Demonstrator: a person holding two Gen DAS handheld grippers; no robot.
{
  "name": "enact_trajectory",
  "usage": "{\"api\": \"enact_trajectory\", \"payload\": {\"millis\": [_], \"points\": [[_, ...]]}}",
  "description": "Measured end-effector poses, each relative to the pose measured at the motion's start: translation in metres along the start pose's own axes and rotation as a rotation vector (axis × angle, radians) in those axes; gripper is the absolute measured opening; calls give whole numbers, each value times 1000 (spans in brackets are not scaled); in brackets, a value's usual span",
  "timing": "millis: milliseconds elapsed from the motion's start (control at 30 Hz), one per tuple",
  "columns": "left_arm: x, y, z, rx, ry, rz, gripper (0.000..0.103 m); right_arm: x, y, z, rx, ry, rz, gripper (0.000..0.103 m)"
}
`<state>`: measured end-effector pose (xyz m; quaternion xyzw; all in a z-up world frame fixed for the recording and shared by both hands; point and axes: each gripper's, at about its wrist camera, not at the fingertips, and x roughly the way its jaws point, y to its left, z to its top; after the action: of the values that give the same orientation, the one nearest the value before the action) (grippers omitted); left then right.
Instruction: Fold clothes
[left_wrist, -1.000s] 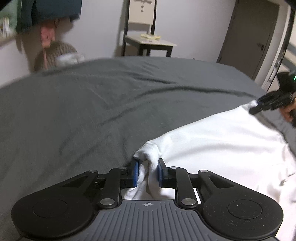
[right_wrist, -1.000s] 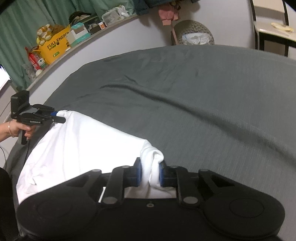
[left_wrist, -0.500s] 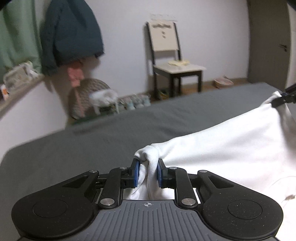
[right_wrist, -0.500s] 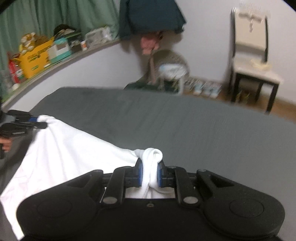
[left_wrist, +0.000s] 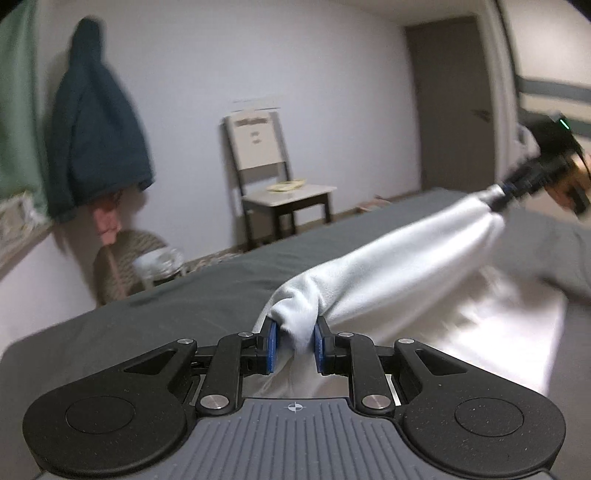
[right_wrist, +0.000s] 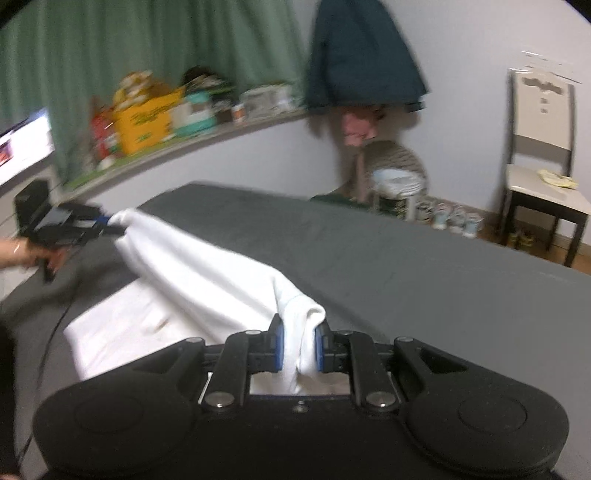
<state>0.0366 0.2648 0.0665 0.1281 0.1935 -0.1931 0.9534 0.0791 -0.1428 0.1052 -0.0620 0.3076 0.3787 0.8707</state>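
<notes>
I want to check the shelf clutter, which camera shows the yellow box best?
The right wrist view: the yellow box sits on the shelf before the green curtain, though blurred. The left wrist view shows no box.

Both fisheye views are dim and evenly lit indoors, motion-smeared toward the edges, where the green pleated curtain (right_wrist: 147, 55) and cluttered wall shelf (right_wrist: 177, 122) blur and walls bow, while the dark hanging jacket (left_wrist: 92, 136) casts a soft wall shadow.
</notes>
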Motion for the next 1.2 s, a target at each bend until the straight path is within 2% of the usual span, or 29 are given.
{"api": "enact_trajectory", "payload": {"millis": [200,300,367,400,433,467,500,600,733,833,900,933,967,1033,1133,1200], "points": [[-28,-37,-42,109,122,-81,20,-14,46,-56,-73,130,35,16],[-23,-61,-57,239,228,-49,27,-5,71,-82,-144,197,10,17],[-22,-81,-61,368,257,12,31,3,89,-95,-232,239,-49,28],[-23,-90,-62,421,250,50,47,7,100,-99,-300,251,-96,34],[-24,-97,-62,467,238,96,72,7,111,-104,-378,247,-142,49],[-24,-103,-63,511,223,145,86,7,122,-108,-459,238,-186,59],[-28,-109,-62,537,205,181,103,7,130,-111,-524,233,-200,60],[-23,-114,-54,605,193,216,103,7,146,-117,-684,229,-232,60],[-15,-139,-61,952,209,268,103,14,158,-121,-815,228,-315,58],[-7,-156,-71,1190,233,240,102,23,165,-126,-926,261,-341,50],[-1,-163,-76,1284,265,203,102,28,170,-132,-1004,287,-344,46],[2,-164,-74,1291,282,187,93,31,173,-136,-1042,300,-342,44],[5,-165,-71,1292,302,173,88,34,176,-140,-1079,313,-339,34],[8,-166,-68,1299,343,134,48,41,183,-146,-1141,339,-335,26],[5,-166,-66,1276,370,80,31,40,184,-148,-1154,336,-350,18],[-2,-165,-59,1221,360,62,26,35,181,-141,-1132,325,-346,16]]}}
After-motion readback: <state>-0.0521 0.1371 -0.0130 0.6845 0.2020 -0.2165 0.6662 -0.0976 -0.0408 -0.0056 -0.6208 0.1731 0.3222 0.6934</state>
